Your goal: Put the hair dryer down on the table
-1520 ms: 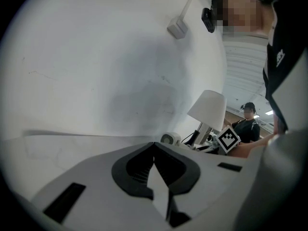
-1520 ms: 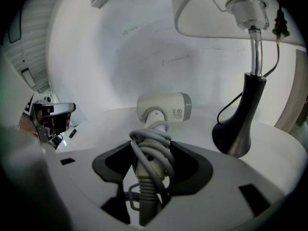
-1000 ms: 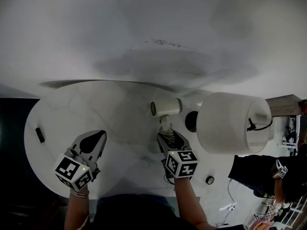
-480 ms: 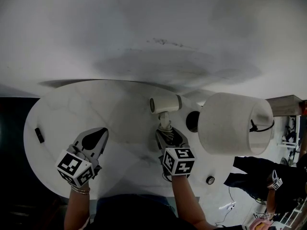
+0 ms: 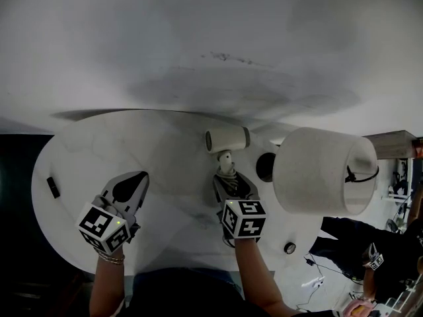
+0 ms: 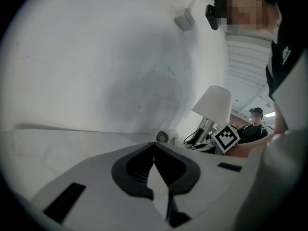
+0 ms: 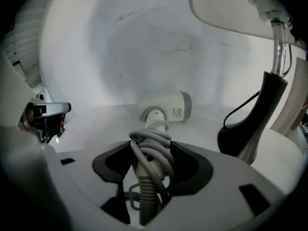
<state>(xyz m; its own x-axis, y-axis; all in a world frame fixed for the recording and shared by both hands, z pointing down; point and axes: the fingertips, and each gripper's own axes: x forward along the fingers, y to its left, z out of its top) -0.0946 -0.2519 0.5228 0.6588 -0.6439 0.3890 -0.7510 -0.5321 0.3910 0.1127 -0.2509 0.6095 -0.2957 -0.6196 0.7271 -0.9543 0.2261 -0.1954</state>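
The white plastic hair dryer (image 5: 228, 139) is over the middle of the round white marble table (image 5: 158, 150), just beyond the right gripper (image 5: 232, 178). Its handle, with the grey cord (image 7: 150, 146) wound round it, runs from the jaws straight to the far side. The short barrel lies across that line, with one round end turned to the left. The right jaws are clenched on this wrapped handle. I cannot tell whether the barrel already touches the table, so I judge the coming move to be a short lowering and then a release. The left gripper (image 5: 137, 179) is well apart to the left, jaws together and holding nothing. A lamp with a white drum shade (image 5: 324, 170) stands close on the right.
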